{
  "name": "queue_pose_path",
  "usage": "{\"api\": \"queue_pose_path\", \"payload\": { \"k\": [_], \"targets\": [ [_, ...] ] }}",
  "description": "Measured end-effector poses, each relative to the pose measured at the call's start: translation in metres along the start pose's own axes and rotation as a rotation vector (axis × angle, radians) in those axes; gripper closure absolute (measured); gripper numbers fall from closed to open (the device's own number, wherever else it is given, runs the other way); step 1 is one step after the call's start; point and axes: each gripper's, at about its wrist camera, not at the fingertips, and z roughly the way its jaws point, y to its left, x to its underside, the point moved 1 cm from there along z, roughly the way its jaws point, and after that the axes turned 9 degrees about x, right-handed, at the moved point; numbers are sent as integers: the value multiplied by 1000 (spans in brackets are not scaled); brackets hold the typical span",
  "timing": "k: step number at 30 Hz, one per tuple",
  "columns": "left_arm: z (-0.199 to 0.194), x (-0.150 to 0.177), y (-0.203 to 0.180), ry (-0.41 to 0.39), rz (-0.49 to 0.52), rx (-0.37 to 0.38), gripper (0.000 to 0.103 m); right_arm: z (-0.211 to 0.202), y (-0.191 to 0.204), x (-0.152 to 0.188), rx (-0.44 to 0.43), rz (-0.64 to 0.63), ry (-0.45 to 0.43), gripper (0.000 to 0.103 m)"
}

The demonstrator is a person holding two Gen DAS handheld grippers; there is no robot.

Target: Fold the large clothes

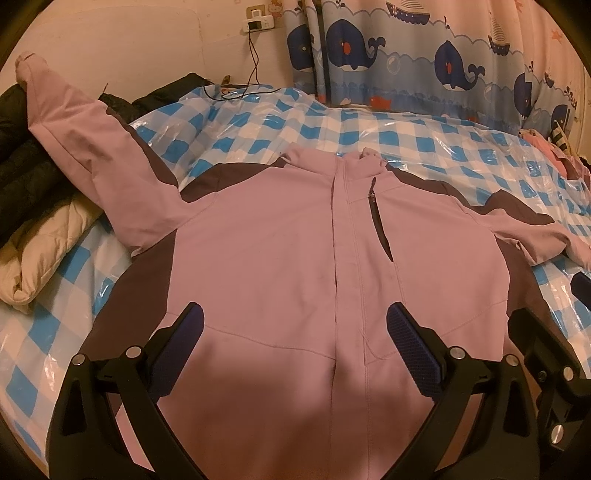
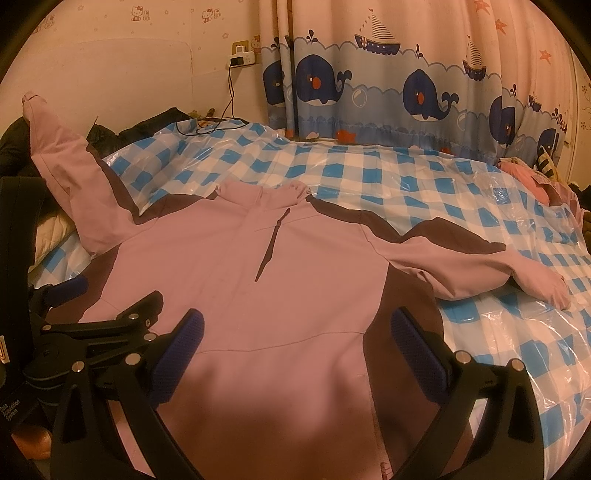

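A large pink jacket (image 1: 280,258) (image 2: 295,273) with dark brown panels lies front up and zipped on the bed, collar pointing away. Its left sleeve (image 1: 85,140) (image 2: 62,166) runs up over a pile of clothes; its right sleeve (image 2: 480,269) (image 1: 535,236) lies out flat on the cover. My left gripper (image 1: 295,347) hovers open over the jacket's lower front with nothing between its blue pads. My right gripper (image 2: 295,350) hovers open beside it over the lower right front, also holding nothing. Each gripper shows at the edge of the other's view.
The bed carries a blue and white checked cover under clear plastic (image 1: 424,140) (image 2: 461,184). Dark and cream padded clothes (image 1: 33,236) pile up at the left. Pink clothing (image 2: 535,181) lies far right. A whale curtain (image 2: 406,92) and a wall charger with cable (image 1: 258,26) stand behind.
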Motion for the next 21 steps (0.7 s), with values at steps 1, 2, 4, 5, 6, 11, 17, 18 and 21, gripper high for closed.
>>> {"api": "queue_pose_path", "payload": {
  "k": [1,2,4,5,6,11,17,18,21],
  "targets": [
    [0,0,1,2,-2,3,8,0,0,0,0,0,0,5],
    [0,0,1,2,-2,3,8,0,0,0,0,0,1,5],
    [-1,-1,0,1,0,0,8,0,0,0,1,0,0,5],
    [-1,0,0,0,1,-3,8,0,0,0,-1,1,0,5],
    [-1,-1,0,2,-3,2,8,1,0,1,-1,1,1,5],
    [3,1,-2,10,-4,2,8,1,0,0,-2,1,2,5],
    [3,2,-2,10,-4,2,8,1,1,0,-1,0,2,5],
    [3,2,-1,11,-4,2,8,1,1,0,-1,1,1,5],
    [3,2,-2,10,-4,2,8,1,1,1,-2,1,2,5]
  ]
}}
